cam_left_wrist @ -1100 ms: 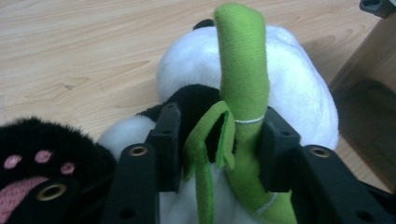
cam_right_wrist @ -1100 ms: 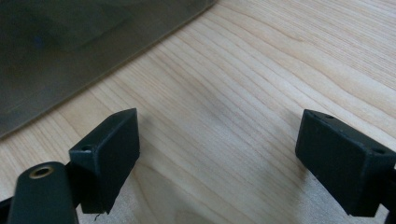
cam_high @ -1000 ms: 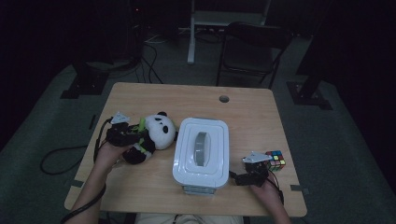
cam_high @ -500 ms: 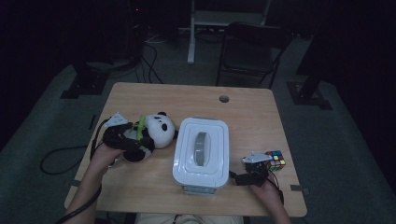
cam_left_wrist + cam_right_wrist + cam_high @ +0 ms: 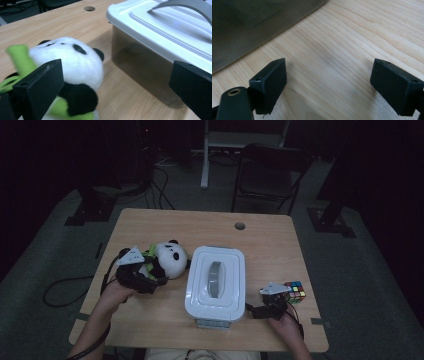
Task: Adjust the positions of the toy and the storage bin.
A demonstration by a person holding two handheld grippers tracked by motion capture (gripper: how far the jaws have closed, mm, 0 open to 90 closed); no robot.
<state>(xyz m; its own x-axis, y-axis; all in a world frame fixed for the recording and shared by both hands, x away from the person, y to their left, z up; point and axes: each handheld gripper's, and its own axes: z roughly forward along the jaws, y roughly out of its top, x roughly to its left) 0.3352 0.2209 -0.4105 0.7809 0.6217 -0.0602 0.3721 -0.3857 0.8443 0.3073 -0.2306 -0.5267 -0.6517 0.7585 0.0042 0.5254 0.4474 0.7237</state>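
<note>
Our left tongs have just been opening, and now they stand wide apart. A second ago they were down on the toy panda, on its dark lower part. Now they have let go and pulled back a little toward our side of the surface. The panda has stayed where it was, so we think it has just been set down, or the grip is being tried again.

In the left gripper view the panda sits right in front of our left tongs. Its white head and black arm are near one jaw, and we cannot tell if that jaw is brushing the fur. The other jaw is far off by the box. Nothing is squeezed between them. A green bamboo stick pokes out beside the panda.

The panda lies on the left part of the surface, just beside the white box. The lid is on the box, with its grey handle on top. If the panda is meant to go inside, the lid must come off first.

Our right tongs have not moved. They rest near the front right corner of the box, wide apart, with bare wood between them. A colour cube sits close by, and nothing is touching it.
</note>
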